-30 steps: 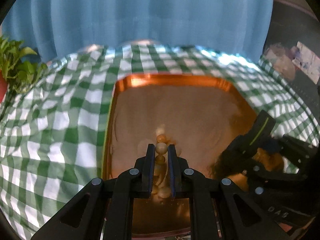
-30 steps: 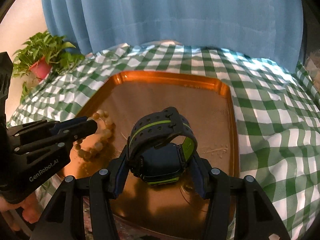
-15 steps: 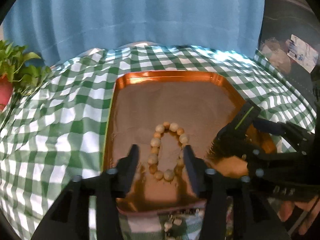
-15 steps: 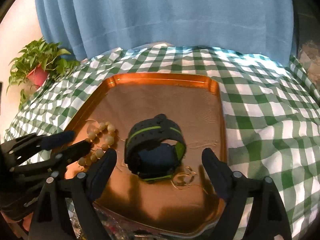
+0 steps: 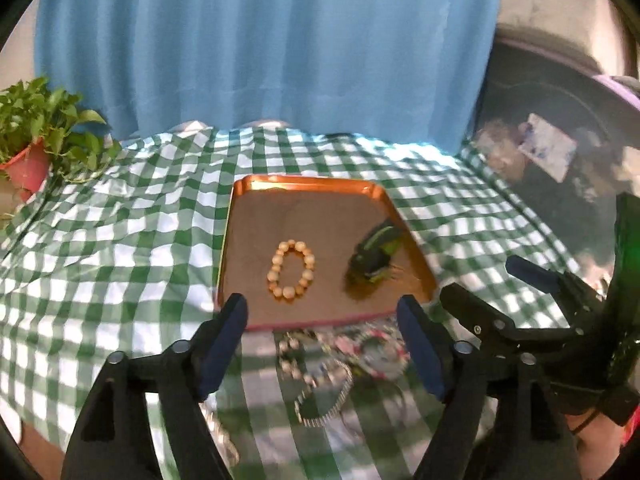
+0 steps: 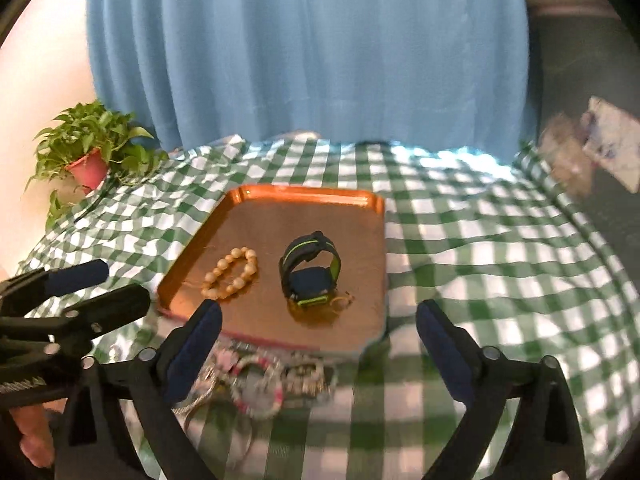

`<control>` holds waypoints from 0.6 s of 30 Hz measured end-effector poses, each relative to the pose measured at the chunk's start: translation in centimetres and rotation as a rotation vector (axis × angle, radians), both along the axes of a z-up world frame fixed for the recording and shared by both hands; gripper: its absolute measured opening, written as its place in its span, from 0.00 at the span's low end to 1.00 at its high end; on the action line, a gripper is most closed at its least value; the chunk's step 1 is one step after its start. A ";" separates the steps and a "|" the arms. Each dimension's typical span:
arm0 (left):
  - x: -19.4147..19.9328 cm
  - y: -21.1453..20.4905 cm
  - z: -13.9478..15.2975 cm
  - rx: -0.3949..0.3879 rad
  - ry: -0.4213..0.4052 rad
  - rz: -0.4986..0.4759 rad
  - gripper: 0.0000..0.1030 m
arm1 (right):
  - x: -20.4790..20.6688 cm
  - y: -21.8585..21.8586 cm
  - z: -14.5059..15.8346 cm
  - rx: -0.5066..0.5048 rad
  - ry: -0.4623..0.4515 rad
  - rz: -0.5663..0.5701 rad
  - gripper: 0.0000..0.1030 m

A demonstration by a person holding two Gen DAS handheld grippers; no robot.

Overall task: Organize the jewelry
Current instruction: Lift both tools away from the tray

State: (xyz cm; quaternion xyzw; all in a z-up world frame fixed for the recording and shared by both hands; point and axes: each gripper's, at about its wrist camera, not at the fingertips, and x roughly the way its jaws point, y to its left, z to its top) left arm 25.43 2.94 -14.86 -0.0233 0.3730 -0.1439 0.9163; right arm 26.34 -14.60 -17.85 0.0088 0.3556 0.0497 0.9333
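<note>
With bead bracelet (image 5: 291,270) and watch (image 6: 310,276) set on tray (image 6: 304,194) at centre frame, both grippers (image 5: 322,344) (image 6: 320,342) spread empty: tangled pile (image 6: 264,376) below remains unsorted.

1 tray (image 6: 362,200), 1 bead bracelet (image 6: 231,273), 1 watch (image 6: 310,270), 1 plant (image 6: 90,148)

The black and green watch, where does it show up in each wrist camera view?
Left wrist: the black and green watch lies right of centre, near the copper tray's right rim.
Right wrist: the watch stands mid-frame on the tray.
Shared landmark: the wooden bead bracelet lies left of the watch in both.
</note>
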 end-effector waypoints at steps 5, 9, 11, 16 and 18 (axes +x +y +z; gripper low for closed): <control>-5.0 0.4 3.8 -0.027 -0.014 -0.002 0.84 | -5.0 0.1 3.1 0.041 -0.027 0.028 1.00; -8.8 0.8 6.1 -0.044 -0.006 0.041 0.85 | -9.4 1.9 6.0 -0.020 -0.088 0.070 1.00; -10.9 0.5 7.5 0.011 -0.040 0.094 0.85 | -11.5 2.7 7.5 -0.026 -0.117 0.097 1.00; -16.4 -0.7 10.5 0.138 -0.162 0.138 0.89 | -15.8 3.6 10.6 0.004 -0.161 0.124 1.00; -18.0 -0.6 11.2 0.134 -0.186 0.142 0.89 | -17.5 3.6 11.8 0.016 -0.182 0.123 1.00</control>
